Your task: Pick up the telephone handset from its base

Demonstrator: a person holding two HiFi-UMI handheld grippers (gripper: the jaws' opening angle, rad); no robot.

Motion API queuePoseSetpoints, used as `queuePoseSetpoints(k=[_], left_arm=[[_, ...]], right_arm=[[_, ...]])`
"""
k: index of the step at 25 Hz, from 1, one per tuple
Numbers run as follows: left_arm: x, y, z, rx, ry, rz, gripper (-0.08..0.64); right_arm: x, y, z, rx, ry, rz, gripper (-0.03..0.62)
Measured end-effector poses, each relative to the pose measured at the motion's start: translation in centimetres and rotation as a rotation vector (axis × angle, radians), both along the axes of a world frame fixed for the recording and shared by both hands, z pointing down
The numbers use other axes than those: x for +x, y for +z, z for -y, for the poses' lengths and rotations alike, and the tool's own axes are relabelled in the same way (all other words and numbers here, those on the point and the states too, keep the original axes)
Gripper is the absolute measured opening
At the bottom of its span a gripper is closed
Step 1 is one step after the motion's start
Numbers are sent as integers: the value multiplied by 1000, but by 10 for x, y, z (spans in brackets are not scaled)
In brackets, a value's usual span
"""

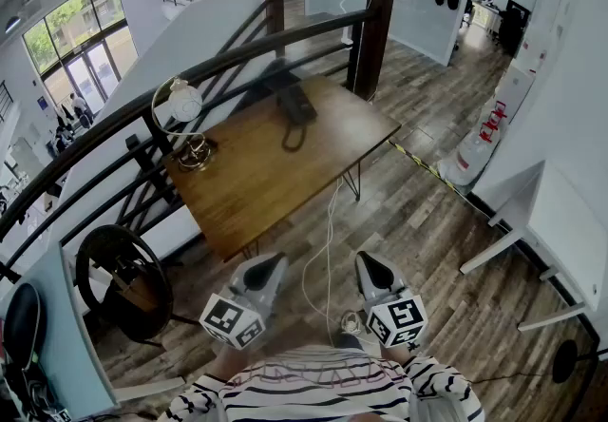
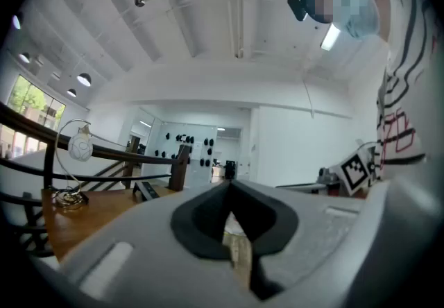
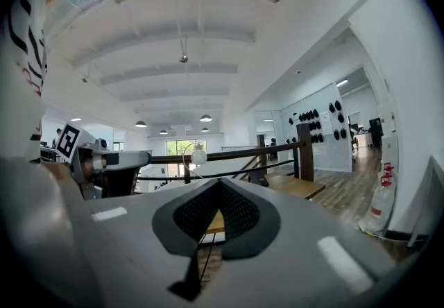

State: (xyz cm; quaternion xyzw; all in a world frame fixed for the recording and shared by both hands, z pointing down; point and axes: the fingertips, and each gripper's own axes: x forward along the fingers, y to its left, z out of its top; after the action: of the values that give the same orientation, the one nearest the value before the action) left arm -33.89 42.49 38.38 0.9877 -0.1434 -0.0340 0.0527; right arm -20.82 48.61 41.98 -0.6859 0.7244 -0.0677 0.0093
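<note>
The black telephone (image 1: 296, 105) sits at the far edge of the wooden table (image 1: 256, 184), its handset resting on the base and its cord looped in front. It shows small in the left gripper view (image 2: 146, 190) and the right gripper view (image 3: 258, 178). Both grippers hover low near my body, well short of the table. The left gripper (image 1: 269, 270) is shut with nothing in it, its tips meeting (image 2: 229, 186). The right gripper (image 1: 372, 268) is also shut and empty (image 3: 218, 183). Both point level toward the table.
A round wire lamp (image 1: 183, 121) stands on the table's left corner. A dark railing (image 1: 218, 64) runs behind the table. A white cable (image 1: 328, 239) trails down to the floor. A white table (image 1: 560, 220) stands at right, a black wheel (image 1: 123, 279) at left.
</note>
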Motion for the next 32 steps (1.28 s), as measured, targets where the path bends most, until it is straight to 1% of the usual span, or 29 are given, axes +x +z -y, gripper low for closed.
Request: queuePoseSetpoints(k=[4, 8, 13, 16, 18, 22, 26, 32], left_arm=[[-5, 4, -1, -10, 6, 0, 0], [-5, 13, -2, -7, 26, 7, 2], [8, 24, 15, 0, 19, 20, 2], [20, 31, 27, 3, 6, 31, 2], [28, 35, 42, -10, -15, 31, 2], [61, 34, 79, -20, -40, 33, 2], [108, 30, 113, -9, -56, 40, 2], [175, 26, 158, 8, -100, 45, 3]], right_arm=[[-6, 3, 0, 6, 7, -3, 0], [-8, 6, 2, 18, 15, 18, 2], [3, 12, 19, 11, 30, 26, 2], [14, 16, 33, 4, 22, 42, 2], [24, 19, 47, 10, 10, 58, 2], [58, 18, 85, 20, -21, 62, 2], [102, 17, 123, 16, -45, 67, 2], [165, 17, 174, 18, -112, 62, 2]])
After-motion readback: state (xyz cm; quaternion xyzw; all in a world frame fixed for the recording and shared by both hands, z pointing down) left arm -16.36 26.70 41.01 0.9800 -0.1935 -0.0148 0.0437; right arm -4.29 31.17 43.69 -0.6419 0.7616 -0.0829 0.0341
